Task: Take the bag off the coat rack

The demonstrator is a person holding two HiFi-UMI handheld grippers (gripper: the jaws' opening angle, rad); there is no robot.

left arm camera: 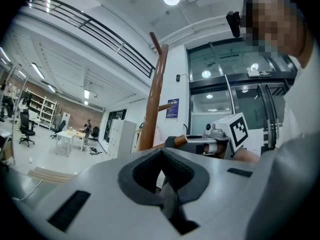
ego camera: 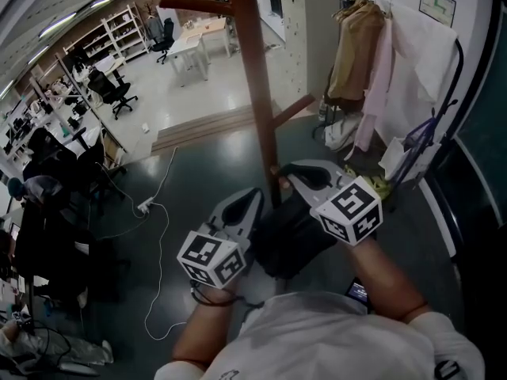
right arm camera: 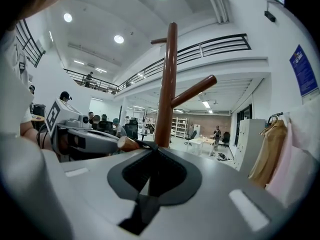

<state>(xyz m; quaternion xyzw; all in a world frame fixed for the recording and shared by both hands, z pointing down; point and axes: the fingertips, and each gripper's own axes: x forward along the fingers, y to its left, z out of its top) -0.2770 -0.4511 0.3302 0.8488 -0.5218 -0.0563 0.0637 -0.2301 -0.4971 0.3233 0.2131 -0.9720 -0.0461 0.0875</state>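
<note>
Black bag point(ego camera: 291, 242) hung low against the coat rack point(ego camera: 253, 77) pole, just under both tools. Its strap point(right arm camera: 142, 209) sat over the tip of the short lower peg point(right arm camera: 126, 143). Right tool point(ego camera: 287, 174) was clamped on the strap, right at the peg tip. Left tool point(ego camera: 252, 199) was also closed on a dark run of strap, just beside the right one, aimed at the pole. Hanging clothes point(ego camera: 360, 62), tan and pink, were off to the right, well apart.
</note>
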